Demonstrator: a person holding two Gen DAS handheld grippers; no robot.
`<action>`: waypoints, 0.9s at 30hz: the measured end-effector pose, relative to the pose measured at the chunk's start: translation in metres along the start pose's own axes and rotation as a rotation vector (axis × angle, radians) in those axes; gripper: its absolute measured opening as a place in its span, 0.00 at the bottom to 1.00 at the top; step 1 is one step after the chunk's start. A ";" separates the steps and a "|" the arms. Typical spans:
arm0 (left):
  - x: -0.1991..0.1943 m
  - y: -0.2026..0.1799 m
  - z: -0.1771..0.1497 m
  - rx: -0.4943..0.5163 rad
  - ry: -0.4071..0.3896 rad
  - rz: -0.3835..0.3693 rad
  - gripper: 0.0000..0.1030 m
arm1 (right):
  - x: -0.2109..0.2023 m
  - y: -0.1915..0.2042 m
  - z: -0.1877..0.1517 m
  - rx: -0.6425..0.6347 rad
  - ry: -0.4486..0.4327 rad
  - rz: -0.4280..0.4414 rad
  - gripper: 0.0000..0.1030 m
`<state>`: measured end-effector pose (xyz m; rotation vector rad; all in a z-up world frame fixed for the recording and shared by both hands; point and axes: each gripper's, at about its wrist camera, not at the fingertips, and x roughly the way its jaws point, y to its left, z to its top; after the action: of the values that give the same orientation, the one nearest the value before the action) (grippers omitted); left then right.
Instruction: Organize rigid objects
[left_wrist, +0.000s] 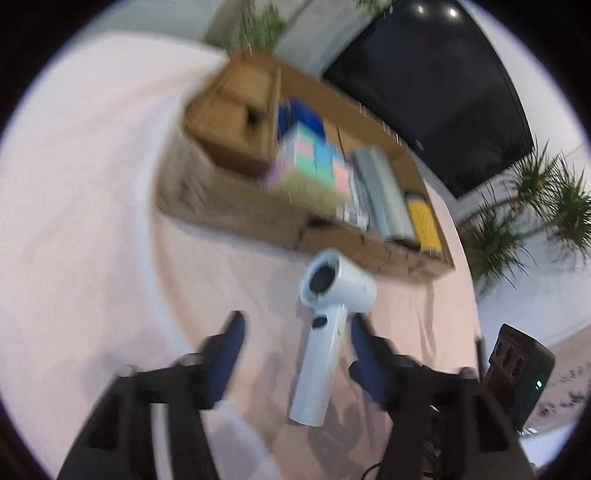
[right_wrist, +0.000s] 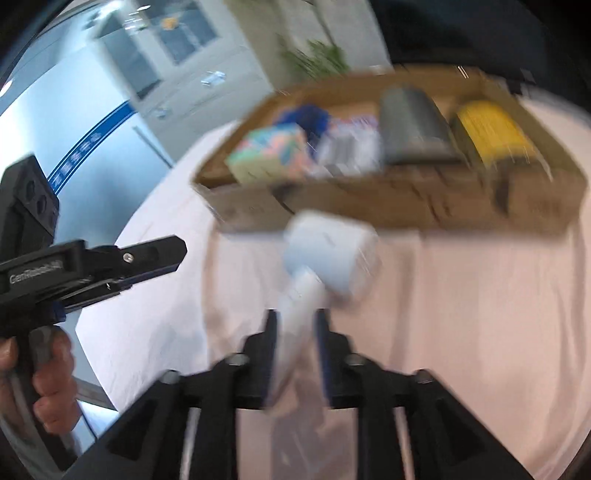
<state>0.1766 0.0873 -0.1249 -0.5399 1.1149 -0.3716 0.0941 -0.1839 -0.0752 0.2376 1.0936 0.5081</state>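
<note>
Currently one pale blue plastic hair dryer (right_wrist: 325, 258) is in play, its handle between the fingers of the right hand-held gripper (right_wrist: 297, 325), which clamp it; the barrel stands beyond the fingertips. One shallow brown cardboard box (right_wrist: 406, 206) lies farther ahead on the pink-covered tabletop (right_wrist: 480, 314), holding one yellow item (right_wrist: 491, 133), one grey item (right_wrist: 413, 125) and one pastel block (right_wrist: 273, 151). The left hand-held gripper (left_wrist: 295, 328) stands half open, nothing gripped. A hand (right_wrist: 48, 369) grasps its grip, angled downward.
</note>
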 end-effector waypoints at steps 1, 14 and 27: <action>0.013 -0.002 -0.001 0.002 0.050 -0.018 0.58 | 0.003 0.000 -0.001 -0.005 -0.001 -0.001 0.45; 0.073 -0.032 -0.011 0.130 0.269 -0.012 0.28 | 0.037 0.020 -0.023 -0.075 0.064 -0.042 0.31; -0.059 -0.082 0.069 0.282 -0.130 0.046 0.27 | -0.009 0.082 0.079 -0.270 -0.212 0.023 0.30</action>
<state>0.2147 0.0675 -0.0100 -0.2849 0.9287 -0.4389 0.1381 -0.1132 0.0023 0.0652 0.8066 0.6300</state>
